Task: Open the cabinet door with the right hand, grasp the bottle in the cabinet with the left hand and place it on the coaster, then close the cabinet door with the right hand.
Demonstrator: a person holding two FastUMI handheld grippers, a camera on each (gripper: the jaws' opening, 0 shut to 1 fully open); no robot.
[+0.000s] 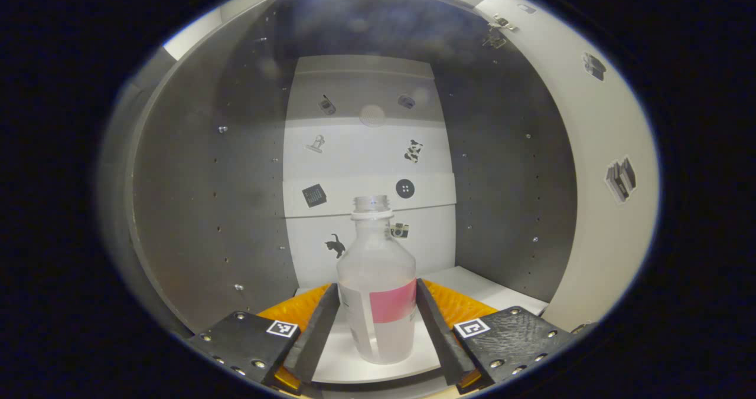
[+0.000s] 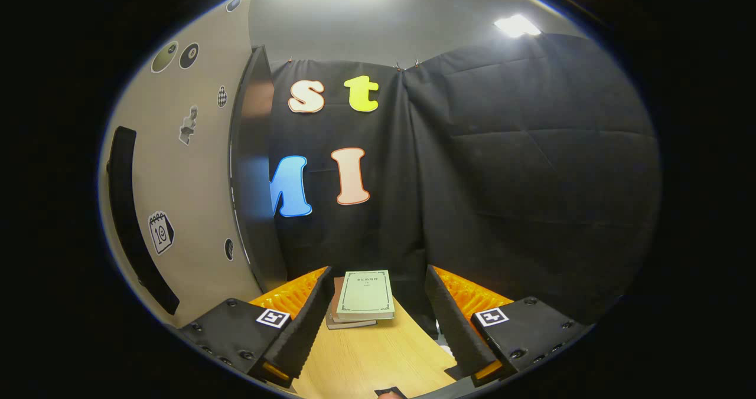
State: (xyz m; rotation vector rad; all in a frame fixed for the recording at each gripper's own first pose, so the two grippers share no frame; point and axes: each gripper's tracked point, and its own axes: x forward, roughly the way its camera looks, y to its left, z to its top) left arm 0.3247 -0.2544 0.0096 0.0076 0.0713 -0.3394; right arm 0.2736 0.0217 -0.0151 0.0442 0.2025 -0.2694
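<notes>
The left hand-held gripper (image 1: 378, 322) is sitting spread around the bottle (image 1: 377, 287), fingers flanking its label: light, stiff, likely slick plastic, best pinched mid-body.

"10" on calendar sticker (image 2: 160, 232)

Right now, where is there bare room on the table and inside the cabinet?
Bare wooden tabletop lies in front of the stacked books. The white cabinet shelf is free right of the translucent pink-labelled bottle; the left gripper crowds the bottle's sides.
</notes>
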